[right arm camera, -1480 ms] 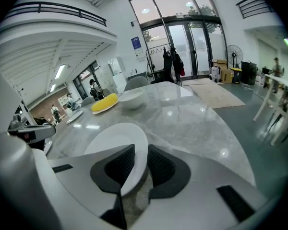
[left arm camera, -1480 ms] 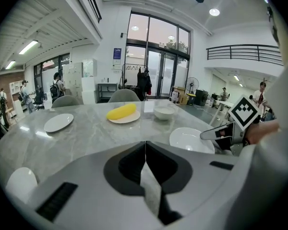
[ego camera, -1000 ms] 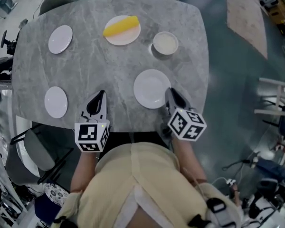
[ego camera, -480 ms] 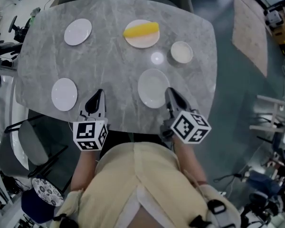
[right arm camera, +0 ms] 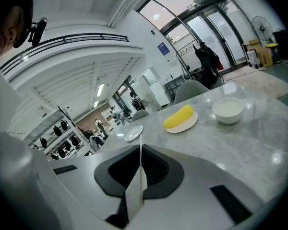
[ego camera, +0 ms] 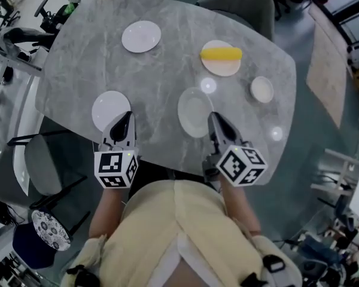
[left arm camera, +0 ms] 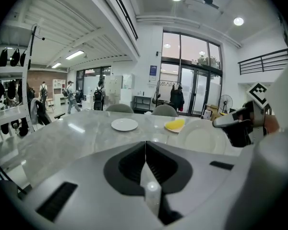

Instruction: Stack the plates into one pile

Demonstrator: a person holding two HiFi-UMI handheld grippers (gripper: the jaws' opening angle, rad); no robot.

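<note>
Grey marbled table (ego camera: 167, 76) in an open hall, seen from above, with four plates and a small bowl (ego camera: 262, 89) spread well apart. At mid-frame is the centre plate (ego camera: 194, 112), apparently the largest; the left gripper view shows it tilted and clear of the surface. At the near left edge lies the left plate (ego camera: 107, 108), at upper left the far plate (ego camera: 141, 36). At upper right is the laden plate (ego camera: 222, 69) bearing a yellow item (ego camera: 221, 54), with the bowl to its lower right.

At lower right the right gripper (ego camera: 212, 117) has just been closing, and its jaws stand almost together on the centre plate's right-hand rim. At lower left the left gripper (ego camera: 127, 117) hovers by the left plate's right edge, jaws together with nothing between them (they must part before taking any rim).

Step in hand, as judged: carrying the centre plate to a pile. A rim pinch lets the plate swing, so level it before lowering, centre it over the receiving plate, set it flat, and release only once it rests. The laden plate is best kept for the top.
</note>
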